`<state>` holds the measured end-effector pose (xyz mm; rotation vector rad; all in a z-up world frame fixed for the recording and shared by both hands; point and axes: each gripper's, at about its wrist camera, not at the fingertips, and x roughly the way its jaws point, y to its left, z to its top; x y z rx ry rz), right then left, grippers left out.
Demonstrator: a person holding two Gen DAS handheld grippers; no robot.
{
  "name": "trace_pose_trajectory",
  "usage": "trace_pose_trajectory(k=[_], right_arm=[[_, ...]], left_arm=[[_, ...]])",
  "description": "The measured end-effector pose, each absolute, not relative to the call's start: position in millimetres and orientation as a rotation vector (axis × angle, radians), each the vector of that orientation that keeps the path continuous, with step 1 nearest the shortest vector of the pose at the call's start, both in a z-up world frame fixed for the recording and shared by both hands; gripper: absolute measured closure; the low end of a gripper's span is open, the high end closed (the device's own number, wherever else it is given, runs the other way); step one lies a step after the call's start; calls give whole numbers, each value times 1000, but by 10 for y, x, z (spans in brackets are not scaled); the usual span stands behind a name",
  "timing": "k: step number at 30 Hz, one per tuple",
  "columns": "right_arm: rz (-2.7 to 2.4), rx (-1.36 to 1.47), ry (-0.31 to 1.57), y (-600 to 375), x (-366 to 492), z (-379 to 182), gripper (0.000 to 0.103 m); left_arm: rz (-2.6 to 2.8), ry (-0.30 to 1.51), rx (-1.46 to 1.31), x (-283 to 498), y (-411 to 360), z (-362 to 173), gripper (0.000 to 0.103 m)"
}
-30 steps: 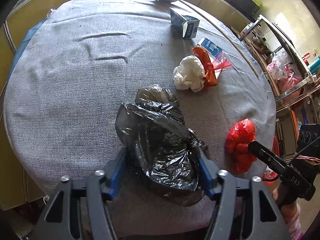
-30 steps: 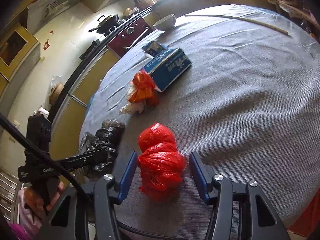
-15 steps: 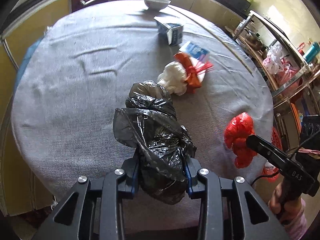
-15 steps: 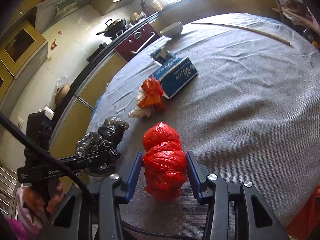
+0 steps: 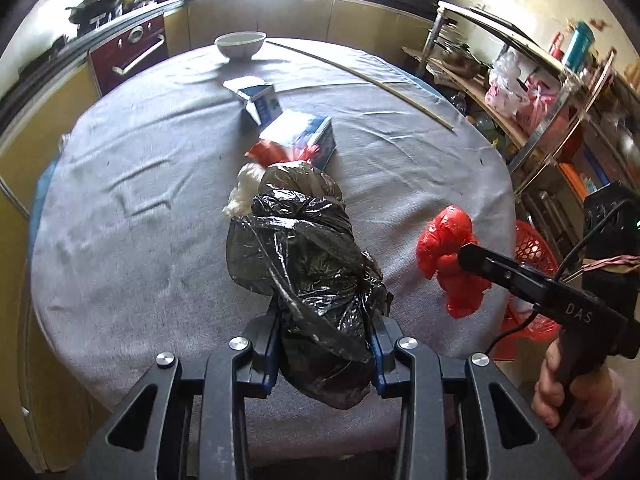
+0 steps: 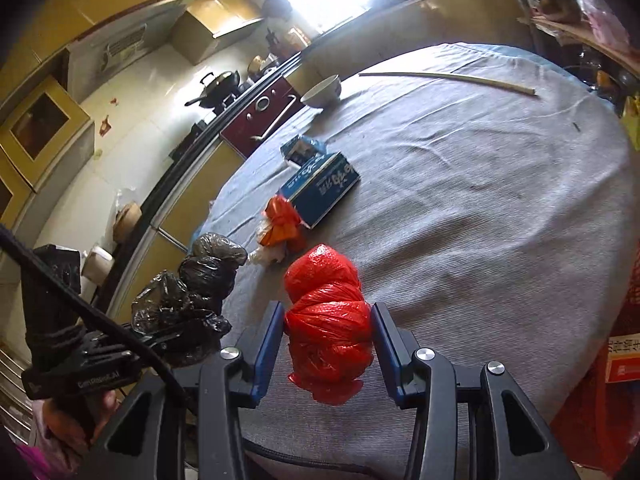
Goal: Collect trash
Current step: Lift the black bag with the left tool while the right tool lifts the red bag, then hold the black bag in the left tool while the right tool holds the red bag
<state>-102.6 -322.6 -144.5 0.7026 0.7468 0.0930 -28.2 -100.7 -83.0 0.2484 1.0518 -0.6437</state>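
My left gripper (image 5: 324, 344) is shut on a crumpled black plastic bag (image 5: 304, 264), lifted off the grey round table (image 5: 120, 208). My right gripper (image 6: 328, 336) is shut on a knotted red plastic bag (image 6: 326, 316), held just above the tablecloth; the same red bag (image 5: 452, 256) shows at the right in the left wrist view, and the black bag (image 6: 188, 300) at the left in the right wrist view. A white crumpled wad with orange-red wrapping (image 6: 280, 228) still lies on the table, partly hidden behind the black bag in the left wrist view.
Two blue cartons (image 5: 304, 136) (image 5: 258, 96), a white bowl (image 5: 240, 44) and a long thin stick (image 5: 360, 76) lie farther back. A red basket (image 5: 532, 248) stands on the floor right of the table, beside metal shelves (image 5: 540, 92). Kitchen counters ring the room.
Both grippers closed on their bags, the left on the black one and the right on the red one, then lifted them off the table and drew back toward the near edge.
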Motion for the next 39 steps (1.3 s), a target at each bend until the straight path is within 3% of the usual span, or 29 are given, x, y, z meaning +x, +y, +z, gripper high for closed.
trace_pose_trajectory(k=[15,39], right_arm=[[32,728,738,-3391,-1164,-1493,55],[3,556,887,-2867,-818,-1588,53]], left_arm=[[-567,929,405,-418,-1272,-819,66],[-555,1110,263,-46,-773,-1315,63]])
